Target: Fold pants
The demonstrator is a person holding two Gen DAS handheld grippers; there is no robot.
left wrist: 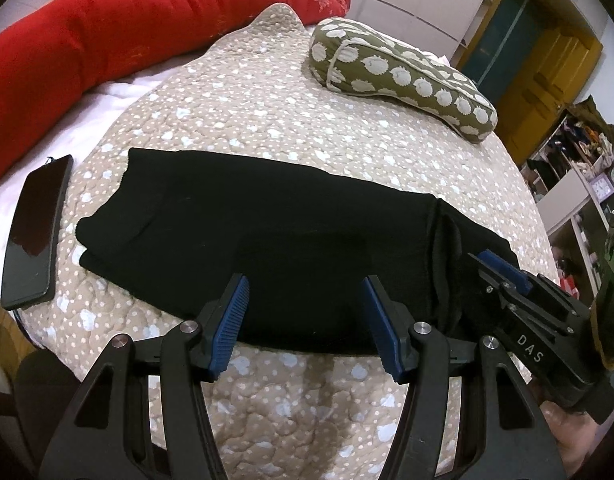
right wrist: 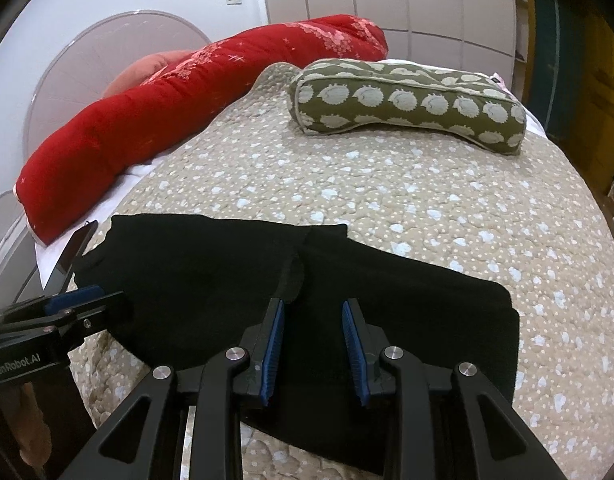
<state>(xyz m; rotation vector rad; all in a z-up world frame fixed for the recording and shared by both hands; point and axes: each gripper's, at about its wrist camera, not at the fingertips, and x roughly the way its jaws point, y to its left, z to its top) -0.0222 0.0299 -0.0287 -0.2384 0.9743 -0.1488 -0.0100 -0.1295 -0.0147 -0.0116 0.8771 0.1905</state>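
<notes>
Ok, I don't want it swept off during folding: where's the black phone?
In the left wrist view, the flat black phone lies at the bed's left edge, just left of the folded black pants, below the red bolster.

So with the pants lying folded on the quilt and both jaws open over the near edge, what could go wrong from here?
1. The phone lies right beside the pants; a sweep of cloth could knock it off the bed.
2. The pants are stacked in layers, so the left gripper might pinch only the top one.
3. The right gripper sits by a bunched seam and could drag it crooked.
</notes>
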